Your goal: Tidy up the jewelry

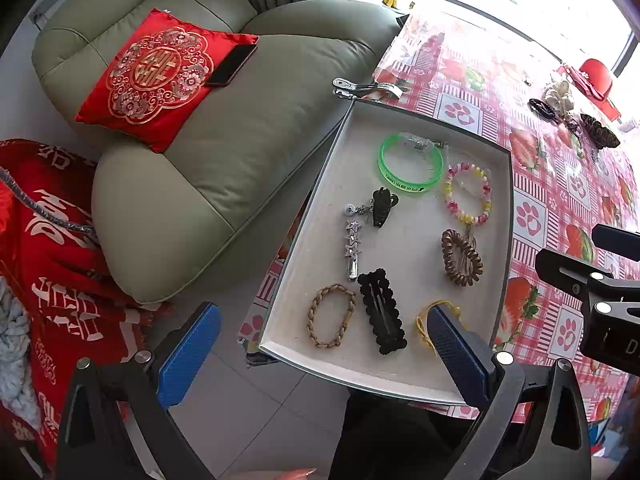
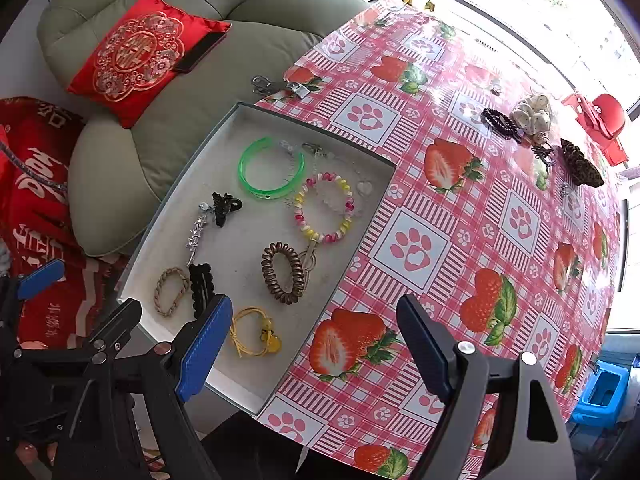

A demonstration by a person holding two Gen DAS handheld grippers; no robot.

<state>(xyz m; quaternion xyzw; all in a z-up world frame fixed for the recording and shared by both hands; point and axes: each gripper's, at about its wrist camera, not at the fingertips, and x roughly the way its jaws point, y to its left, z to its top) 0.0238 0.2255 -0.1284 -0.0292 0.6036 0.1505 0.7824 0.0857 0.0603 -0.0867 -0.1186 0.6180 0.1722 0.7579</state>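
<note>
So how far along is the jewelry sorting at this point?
Mostly done: the shallow grey tray already holds the green plastic bangle, brown spiral hair tie and several others. Nothing is in hand; both grippers are open. Left on the strawberry-print tablecloth: the dark beaded bracelet, white scrunchie and leopard-print clip.

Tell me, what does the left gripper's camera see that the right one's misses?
Only the left wrist view shows the tray's far wall from inside and more floor. Only the right wrist view shows a blue stool and a wide stretch of strawberry tablecloth. Both show the green bangle, brown spiral hair tie, red cushion on the sofa, and open left gripper and right gripper.
</note>
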